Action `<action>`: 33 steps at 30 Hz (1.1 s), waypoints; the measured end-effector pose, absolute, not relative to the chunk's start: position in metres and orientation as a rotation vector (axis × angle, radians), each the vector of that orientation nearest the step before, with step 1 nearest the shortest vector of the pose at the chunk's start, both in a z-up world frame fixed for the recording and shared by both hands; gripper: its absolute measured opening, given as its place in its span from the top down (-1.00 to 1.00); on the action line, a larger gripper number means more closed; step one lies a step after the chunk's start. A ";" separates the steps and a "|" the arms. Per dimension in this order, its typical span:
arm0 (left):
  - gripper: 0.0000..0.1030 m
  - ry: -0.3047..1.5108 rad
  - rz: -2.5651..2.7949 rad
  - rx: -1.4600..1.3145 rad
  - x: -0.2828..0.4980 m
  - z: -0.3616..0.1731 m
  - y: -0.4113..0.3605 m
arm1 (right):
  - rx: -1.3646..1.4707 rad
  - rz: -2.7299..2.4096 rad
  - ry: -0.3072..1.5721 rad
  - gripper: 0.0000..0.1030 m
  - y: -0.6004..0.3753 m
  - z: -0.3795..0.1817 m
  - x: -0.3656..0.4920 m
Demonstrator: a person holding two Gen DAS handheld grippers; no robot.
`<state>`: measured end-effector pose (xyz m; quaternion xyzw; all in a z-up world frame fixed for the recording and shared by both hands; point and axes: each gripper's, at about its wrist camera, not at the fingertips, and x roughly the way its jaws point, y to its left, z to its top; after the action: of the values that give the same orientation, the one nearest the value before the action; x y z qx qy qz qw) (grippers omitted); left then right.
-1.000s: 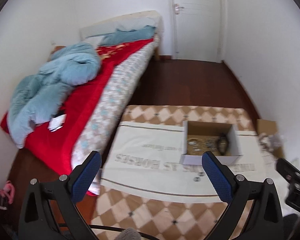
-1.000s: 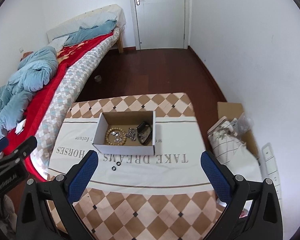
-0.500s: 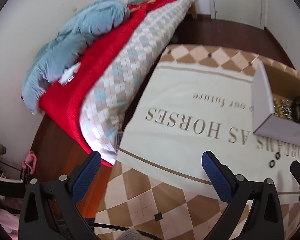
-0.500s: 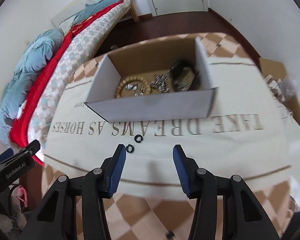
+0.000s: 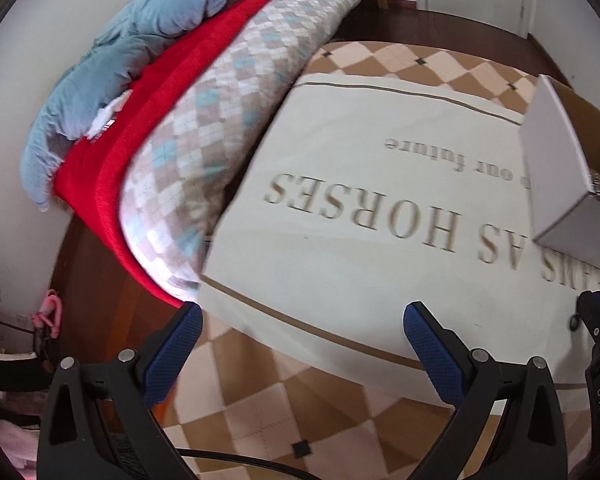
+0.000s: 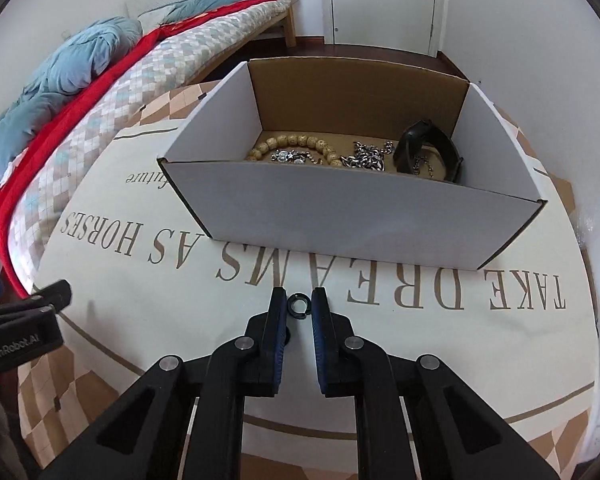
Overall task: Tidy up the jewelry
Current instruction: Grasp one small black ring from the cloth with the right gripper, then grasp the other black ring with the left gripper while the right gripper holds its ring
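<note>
One small black ring [image 6: 299, 305] lies on the bench's cream printed cloth [image 6: 148, 304], just before the near wall of one white cardboard box [image 6: 340, 216]. Box holds one tan bead bracelet [image 6: 296, 145]. Bed [image 6: 100, 80] at bench's left edge.

Right tool [image 6: 299, 307]: jaws have just been closing, nearly shut about the ring; contact unclear. Left tool [image 5: 300, 340]: wide open, empty.

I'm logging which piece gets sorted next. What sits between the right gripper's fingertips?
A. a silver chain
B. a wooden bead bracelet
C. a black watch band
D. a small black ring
D: in the right wrist view the small black ring lies on the printed cloth between the tips of the right gripper, whose jaws have just been closing around it; other jewelry is in the cardboard box.
</note>
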<state>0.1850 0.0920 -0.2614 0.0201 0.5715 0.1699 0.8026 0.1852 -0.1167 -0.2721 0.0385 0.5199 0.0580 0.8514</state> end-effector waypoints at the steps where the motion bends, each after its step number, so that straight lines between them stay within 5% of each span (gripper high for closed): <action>1: -0.99 1.225 0.348 0.034 0.185 -0.260 0.089 | 0.104 0.114 1.089 0.75 -0.125 -0.269 0.183; 14: -0.89 1.279 -0.122 0.003 0.195 -0.265 -0.052 | 0.254 -0.107 1.103 0.75 -0.245 -0.264 0.151; 22: -0.87 1.288 -0.120 0.052 0.202 -0.276 -0.074 | 0.282 -0.149 1.108 0.75 -0.276 -0.273 0.148; 28: -0.05 1.272 -0.133 0.073 0.205 -0.274 -0.080 | 0.297 -0.155 1.101 0.75 -0.280 -0.273 0.149; 30: 0.78 1.264 -0.141 0.084 0.204 -0.271 -0.084 | 0.302 -0.155 1.095 0.74 -0.281 -0.271 0.150; 33: 0.84 1.269 -0.144 0.083 0.204 -0.268 -0.086 | 0.310 -0.154 1.084 0.74 -0.280 -0.265 0.148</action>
<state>0.2044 -0.0860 -0.2680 0.0385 0.5921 -0.0670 0.8021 0.1478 -0.2798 -0.2652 0.1468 0.5131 -0.0731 0.8425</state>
